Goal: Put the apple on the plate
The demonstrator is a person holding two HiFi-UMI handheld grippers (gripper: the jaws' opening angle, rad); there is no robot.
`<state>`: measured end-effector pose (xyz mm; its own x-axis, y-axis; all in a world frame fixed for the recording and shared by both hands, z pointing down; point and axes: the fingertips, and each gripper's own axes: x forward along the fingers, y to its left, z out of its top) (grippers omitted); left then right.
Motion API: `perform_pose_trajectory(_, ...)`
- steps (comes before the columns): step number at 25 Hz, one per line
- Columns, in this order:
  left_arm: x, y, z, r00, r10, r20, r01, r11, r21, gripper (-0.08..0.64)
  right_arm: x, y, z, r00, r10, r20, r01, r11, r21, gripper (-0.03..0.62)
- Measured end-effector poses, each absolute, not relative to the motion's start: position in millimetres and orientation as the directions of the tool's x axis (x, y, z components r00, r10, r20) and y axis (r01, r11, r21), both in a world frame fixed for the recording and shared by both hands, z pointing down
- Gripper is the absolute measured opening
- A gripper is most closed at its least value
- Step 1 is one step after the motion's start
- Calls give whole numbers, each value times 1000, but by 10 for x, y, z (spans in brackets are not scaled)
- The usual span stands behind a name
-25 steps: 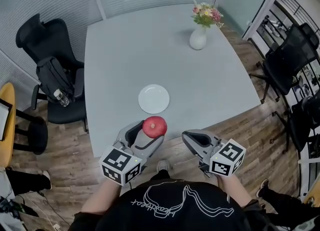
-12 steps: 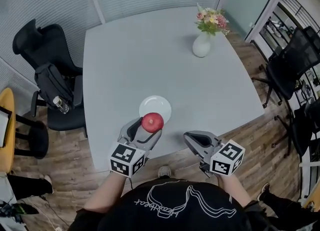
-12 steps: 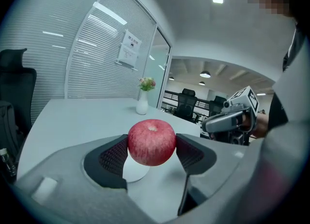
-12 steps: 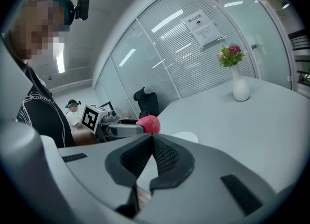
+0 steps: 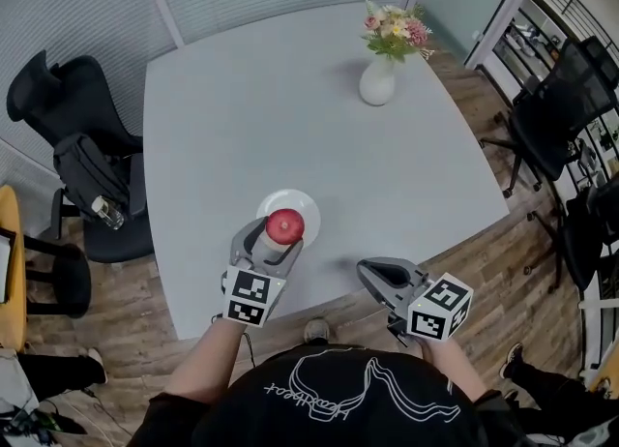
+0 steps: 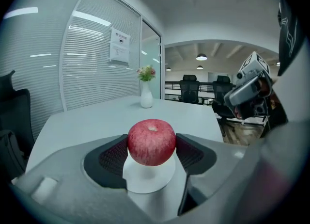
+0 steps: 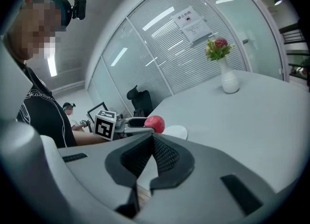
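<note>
A red apple (image 5: 284, 224) is clamped between the two black pads of my left gripper (image 5: 278, 235), which is shut on it. The apple hangs just above the small white plate (image 5: 307, 205) near the table's front edge. In the left gripper view the apple (image 6: 151, 142) sits between the pads with the plate (image 6: 145, 180) directly beneath it. My right gripper (image 5: 370, 269) is shut with nothing in it, low at the table's front edge to the right of the plate. From the right gripper view I see the apple (image 7: 154, 123) and the plate (image 7: 176, 132) beyond the closed jaws.
A white vase of flowers (image 5: 378, 80) stands at the far right of the grey table (image 5: 242, 126). A black office chair with a backpack (image 5: 82, 169) is at the table's left, more chairs (image 5: 556, 116) at the right. Wooden floor lies below the front edge.
My left gripper has carried the apple forward from the table's front edge to above the plate. The right gripper has stayed about where it was, still shut.
</note>
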<state>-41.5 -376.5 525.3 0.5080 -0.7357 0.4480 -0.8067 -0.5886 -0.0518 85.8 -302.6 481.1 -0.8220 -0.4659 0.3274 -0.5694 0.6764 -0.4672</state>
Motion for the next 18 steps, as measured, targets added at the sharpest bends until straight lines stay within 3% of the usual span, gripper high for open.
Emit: perform_pose_trajectory(18,-435,-4090,5870,474,-717,511,-829,-559,-16,318,1035,-3044,5044,-797,-471,378,-605,619,-502,9)
